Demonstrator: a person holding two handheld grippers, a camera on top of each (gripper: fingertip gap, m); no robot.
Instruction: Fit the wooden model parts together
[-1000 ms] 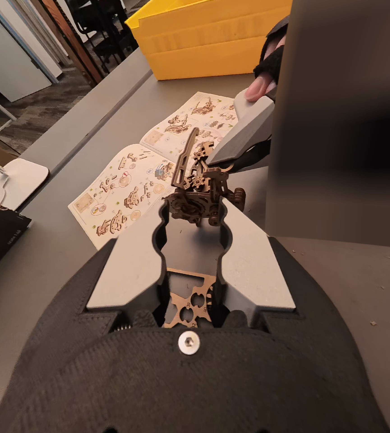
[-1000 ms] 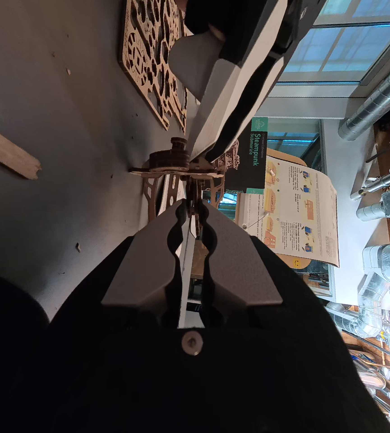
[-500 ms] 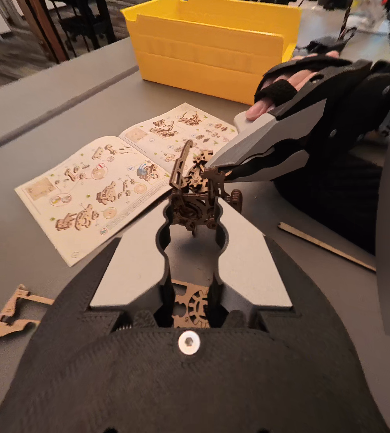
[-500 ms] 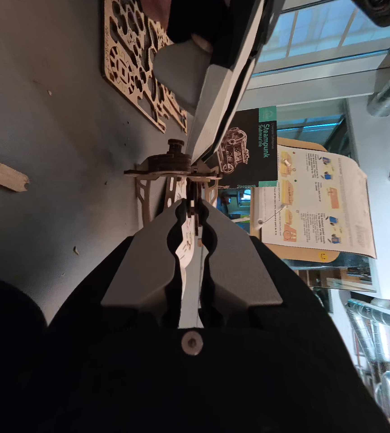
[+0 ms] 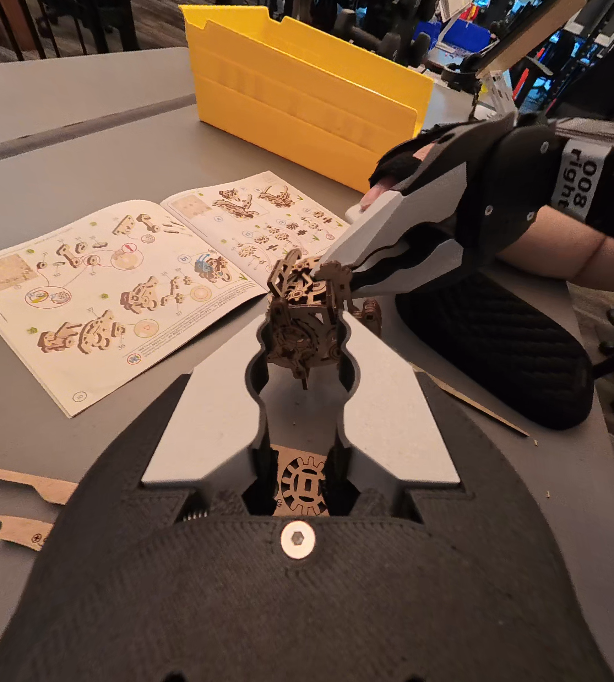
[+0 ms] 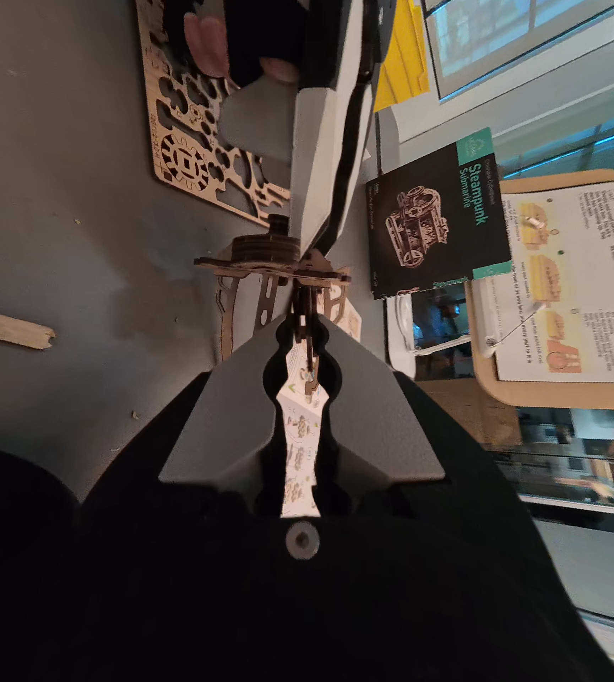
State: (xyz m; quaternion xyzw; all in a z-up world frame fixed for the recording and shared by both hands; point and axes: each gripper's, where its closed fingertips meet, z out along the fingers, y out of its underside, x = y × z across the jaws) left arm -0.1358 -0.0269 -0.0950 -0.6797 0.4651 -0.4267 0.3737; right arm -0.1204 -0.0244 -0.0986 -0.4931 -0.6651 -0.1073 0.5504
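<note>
Table (image 5: 58, 147): grey top, bare at the left and far side; near edge hidden under the left gripper's black housing.

Yellow bin (image 5: 298, 99): open-topped, at the far side of the table; inside not visible.

Instruction booklet (image 5: 113, 288): lies open and flat, left of the model; its right corner runs behind the model.

Left gripper (image 5: 303, 332): grey fingers clamped on the lower body of the wooden model, one on each flank, holding it clear of the table. In the right wrist view it enters from the top (image 6: 309, 236), fingers seen edge-on.

Right gripper (image 6: 305, 324): rolled on its side, fingers pinched on a thin dark piece at the model's upper edge. In the left wrist view it comes in from the right (image 5: 338, 273), the tips partly masked by the model. A gloved hand (image 5: 394, 173) grips it, mostly hidden behind the housing.

Black box (image 6: 438, 221): stands beyond the table edge, a picture of a model on its face.

Cut-out sheet (image 6: 194, 147): pale plywood with empty holes, flat on the table; upper part covered by fingers and the left gripper.

Wooden model (image 5: 305, 317): dark brown gearwork, held between both grippers above the table; inner joints too crowded to make out.

Wood strip (image 6: 6, 328): splintered offcut, lying alone on the table, its left end cut off by the frame.
</note>
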